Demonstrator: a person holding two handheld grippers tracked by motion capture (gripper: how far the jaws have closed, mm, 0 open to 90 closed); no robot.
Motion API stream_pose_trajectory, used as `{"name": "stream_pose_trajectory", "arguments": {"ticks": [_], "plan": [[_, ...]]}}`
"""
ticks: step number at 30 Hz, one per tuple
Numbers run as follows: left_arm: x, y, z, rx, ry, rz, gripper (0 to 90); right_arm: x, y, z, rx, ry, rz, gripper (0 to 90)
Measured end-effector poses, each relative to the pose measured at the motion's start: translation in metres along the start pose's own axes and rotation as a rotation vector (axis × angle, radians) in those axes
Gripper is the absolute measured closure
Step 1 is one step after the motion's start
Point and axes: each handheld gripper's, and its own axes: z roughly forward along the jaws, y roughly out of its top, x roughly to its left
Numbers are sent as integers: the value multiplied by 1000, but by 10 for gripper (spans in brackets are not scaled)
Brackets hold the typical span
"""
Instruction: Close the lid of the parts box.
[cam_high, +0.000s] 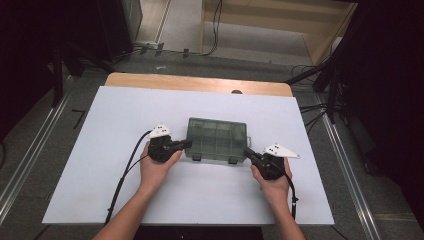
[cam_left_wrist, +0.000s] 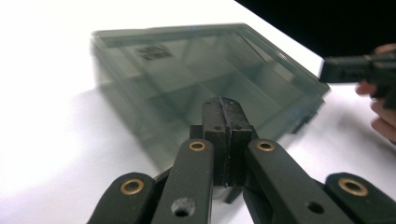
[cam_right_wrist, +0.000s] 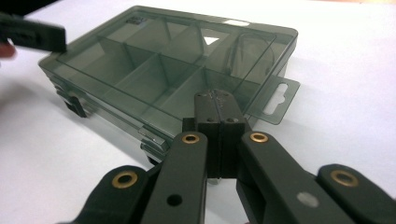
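Two grippers flanking the box, left gripper jaws closed at box's left edge, right gripper jaws closed at box's right front corner, nothing held, lid shut.

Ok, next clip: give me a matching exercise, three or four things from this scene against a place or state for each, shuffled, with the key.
Things:
1. translucent grey plastic compartment box
2. left gripper
3. right gripper
4. white table cover

Places or states:
A. jaws shut, at the box's right front corner
B. lid closed, lying flat mid-table
C. spread over the wooden tabletop
D. jaws shut, at the box's left side

Pairs: 1-B, 2-D, 3-A, 4-C
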Motion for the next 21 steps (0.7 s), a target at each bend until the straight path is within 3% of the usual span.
{"name": "stream_pose_trajectory", "arguments": {"ticks": [4,7,21], "plan": [[13,-3,-3,9,30,-54,892,-1,1,1,-3,13,21,884],[11,-7,0,45,33,-48,889,-1,0,2,-7,34,24,883],[10,-12,-5,72,-8,-62,892,1,-2,7,-27,44,5,883]]}}
